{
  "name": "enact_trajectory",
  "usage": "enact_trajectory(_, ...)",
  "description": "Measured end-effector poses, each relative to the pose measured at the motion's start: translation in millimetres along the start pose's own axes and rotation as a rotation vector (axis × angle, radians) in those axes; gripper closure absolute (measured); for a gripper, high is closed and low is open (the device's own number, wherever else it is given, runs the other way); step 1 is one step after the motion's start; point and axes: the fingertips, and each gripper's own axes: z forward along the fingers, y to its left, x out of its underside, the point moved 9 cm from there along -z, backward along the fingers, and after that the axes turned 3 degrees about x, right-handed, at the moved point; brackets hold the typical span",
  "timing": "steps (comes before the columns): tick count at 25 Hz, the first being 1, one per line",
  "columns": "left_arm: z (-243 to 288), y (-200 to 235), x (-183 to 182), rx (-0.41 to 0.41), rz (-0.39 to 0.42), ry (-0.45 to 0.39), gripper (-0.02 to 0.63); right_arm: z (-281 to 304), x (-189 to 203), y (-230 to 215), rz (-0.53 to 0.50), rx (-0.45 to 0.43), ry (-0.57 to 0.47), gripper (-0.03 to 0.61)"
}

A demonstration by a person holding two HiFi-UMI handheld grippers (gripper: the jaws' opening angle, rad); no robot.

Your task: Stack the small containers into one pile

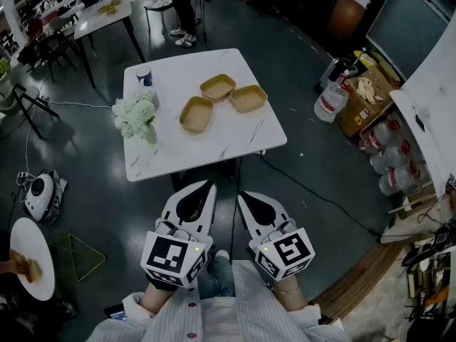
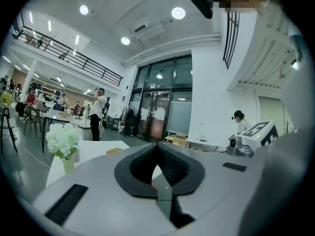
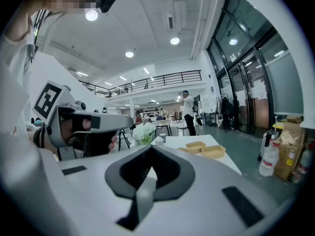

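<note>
— Tan containers (image 1: 216, 87): where are they?
— Three lie close together on the counter (image 1: 178, 155), unstacked, well apart from both tools.
— And the tools?
— Left hand-held gripper (image 1: 209, 188) and right hand-held gripper (image 1: 242, 197) hang off the counter's near edge, jaws together, empty. In the left gripper view, the jaws hide most of the containers.

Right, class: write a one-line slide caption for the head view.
Both shut, the left gripper and right gripper hover short of a table bearing three unstacked containers and flowers.
</note>
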Motion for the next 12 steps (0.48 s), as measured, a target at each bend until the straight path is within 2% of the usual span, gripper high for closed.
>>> enact_trajectory(12,12,-22,7,-0.028,0.015,0.005,0.596,-20,6,-20,0.011,-0.030,-0.024,0.568)
